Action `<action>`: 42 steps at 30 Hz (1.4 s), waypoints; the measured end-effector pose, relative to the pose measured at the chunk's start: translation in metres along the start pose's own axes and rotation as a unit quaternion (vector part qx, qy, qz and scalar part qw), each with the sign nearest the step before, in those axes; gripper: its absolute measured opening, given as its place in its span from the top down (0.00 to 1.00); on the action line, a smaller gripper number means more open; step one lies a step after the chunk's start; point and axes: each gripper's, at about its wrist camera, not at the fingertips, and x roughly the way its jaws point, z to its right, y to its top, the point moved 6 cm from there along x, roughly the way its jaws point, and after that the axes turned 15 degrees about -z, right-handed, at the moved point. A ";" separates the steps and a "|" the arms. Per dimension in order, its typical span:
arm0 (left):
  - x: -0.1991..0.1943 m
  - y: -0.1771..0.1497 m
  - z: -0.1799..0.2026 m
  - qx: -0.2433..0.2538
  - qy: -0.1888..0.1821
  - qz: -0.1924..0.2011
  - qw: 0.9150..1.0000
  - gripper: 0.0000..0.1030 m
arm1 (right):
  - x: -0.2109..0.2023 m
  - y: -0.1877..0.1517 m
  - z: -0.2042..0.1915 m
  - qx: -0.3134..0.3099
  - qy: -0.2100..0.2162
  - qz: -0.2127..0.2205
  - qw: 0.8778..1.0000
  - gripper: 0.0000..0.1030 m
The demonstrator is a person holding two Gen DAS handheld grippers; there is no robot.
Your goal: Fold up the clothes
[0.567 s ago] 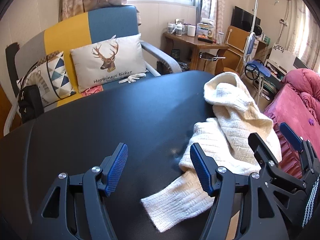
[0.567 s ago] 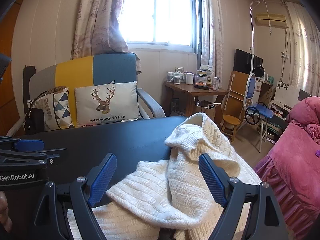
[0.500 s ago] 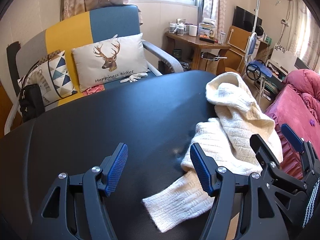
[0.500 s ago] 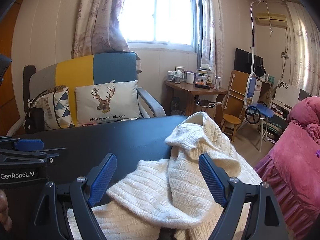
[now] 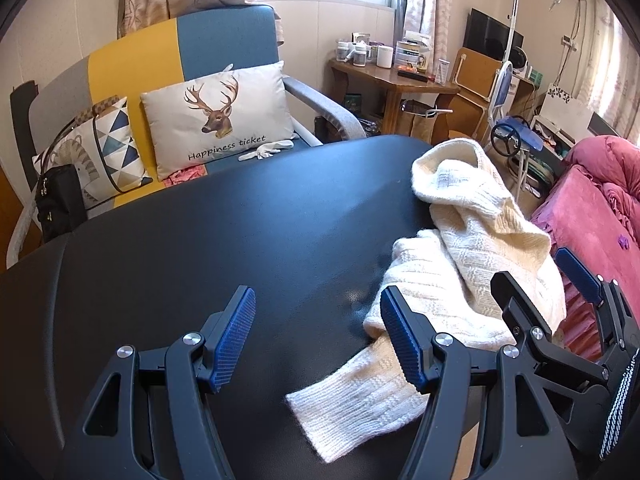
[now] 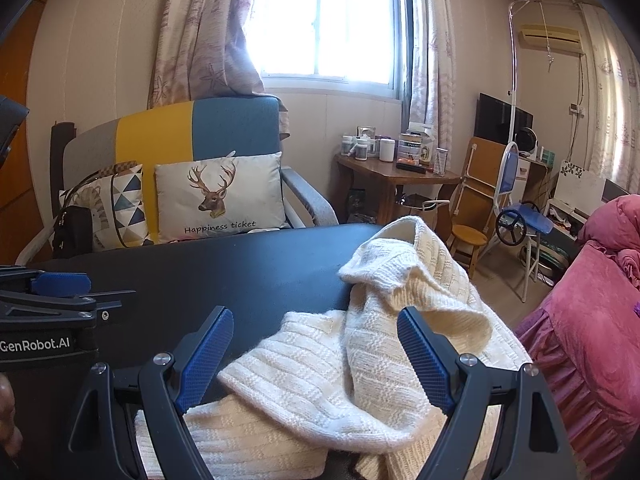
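A cream knitted sweater (image 5: 472, 240) lies crumpled on the right side of the black table (image 5: 200, 248), partly hanging over its right edge. One sleeve (image 5: 352, 404) stretches toward me, and its cuff lies flat just below my left gripper's right finger. My left gripper (image 5: 316, 320) is open over bare table, with nothing between its blue pads. My right gripper (image 6: 314, 320) stands wide open just above the bunched sweater (image 6: 360, 360); its pads are not pressing the knit. It also shows in the left wrist view as the right gripper (image 5: 536, 270), over the sweater's near right side.
Behind the table stands a blue, yellow and grey sofa (image 5: 224, 48) with a deer cushion (image 5: 220, 116). A wooden side table (image 5: 400, 80) with jars is at the back right. A pink bed (image 5: 592, 208) borders the table's right edge.
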 end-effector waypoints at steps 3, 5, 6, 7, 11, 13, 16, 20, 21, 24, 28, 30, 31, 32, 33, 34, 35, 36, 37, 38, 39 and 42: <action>-0.001 -0.001 0.000 0.002 -0.002 0.003 1.000 0.34 | 0.000 0.007 -0.004 -0.005 0.000 -0.009 1.000 0.16; -0.001 -0.001 0.000 0.000 -0.006 0.004 1.000 0.34 | 0.000 0.007 -0.003 -0.003 0.001 -0.010 1.000 0.16; -0.001 -0.002 -0.001 0.001 -0.002 0.005 1.000 0.34 | 0.000 0.006 -0.002 -0.002 0.001 -0.011 1.000 0.16; -0.002 -0.002 -0.001 0.003 0.003 0.008 1.000 0.34 | -0.001 0.005 -0.001 -0.001 0.002 -0.011 1.000 0.16; -0.001 -0.006 -0.001 0.010 0.000 0.006 1.000 0.34 | 0.001 0.006 -0.001 0.003 0.004 -0.016 1.000 0.16; 0.000 -0.010 -0.001 0.015 -0.008 0.002 1.000 0.34 | 0.001 0.006 0.000 0.010 0.015 -0.018 1.000 0.16; 0.006 -0.020 -0.005 0.010 -0.018 -0.008 1.000 0.34 | 0.000 0.007 0.005 0.025 0.035 -0.019 0.999 0.16; 0.019 -0.034 -0.013 0.003 -0.035 -0.042 0.999 0.33 | 0.000 0.007 0.021 0.068 0.063 -0.028 0.995 0.16; 0.022 -0.038 -0.015 0.001 -0.047 -0.052 0.998 0.33 | 0.002 0.006 0.024 0.074 0.066 -0.033 0.995 0.16; 0.028 -0.051 -0.020 -0.004 -0.066 -0.068 0.996 0.33 | 0.003 0.003 0.029 0.083 0.063 -0.040 0.994 0.16; 0.033 -0.067 -0.027 -0.007 -0.089 -0.089 0.992 0.33 | 0.003 0.008 0.029 0.073 0.047 -0.041 0.995 0.16; 0.035 -0.073 -0.034 -0.009 -0.092 -0.099 0.991 0.33 | 0.002 0.012 0.032 0.072 0.041 -0.037 0.996 0.16; 0.036 -0.076 -0.038 -0.012 -0.101 -0.105 0.989 0.33 | 0.002 0.014 0.035 0.072 0.037 -0.037 0.996 0.16; 0.038 -0.079 -0.042 -0.017 -0.112 -0.113 0.987 0.33 | 0.002 0.017 0.041 0.077 0.033 -0.038 0.996 0.16; 0.040 -0.081 -0.048 -0.024 -0.111 -0.117 0.987 0.33 | 0.002 0.019 0.047 0.087 0.038 -0.040 0.995 0.16; 0.040 -0.082 -0.053 -0.028 -0.101 -0.113 0.988 0.33 | 0.003 0.020 0.053 0.096 0.043 -0.043 0.994 0.16; 0.040 -0.084 -0.059 -0.028 -0.086 -0.105 0.990 0.33 | 0.004 0.021 0.059 0.102 0.048 -0.049 0.992 0.16; 0.039 -0.085 -0.064 -0.028 -0.075 -0.100 0.992 0.33 | 0.007 0.022 0.065 0.103 0.040 -0.057 0.992 0.16; 0.040 -0.086 -0.067 -0.029 -0.080 -0.102 0.991 0.33 | 0.010 0.023 0.072 0.101 0.024 -0.064 0.993 0.16; 0.041 -0.086 -0.072 -0.033 -0.089 -0.103 0.990 0.33 | 0.012 0.023 0.079 0.099 0.015 -0.069 0.993 0.16; 0.042 -0.087 -0.077 -0.037 -0.098 -0.105 0.989 0.33 | 0.015 0.024 0.085 0.096 0.007 -0.074 0.993 0.16; 0.047 -0.088 -0.089 -0.054 -0.131 -0.119 0.983 0.33 | 0.024 0.026 0.103 0.088 -0.016 -0.087 0.992 0.13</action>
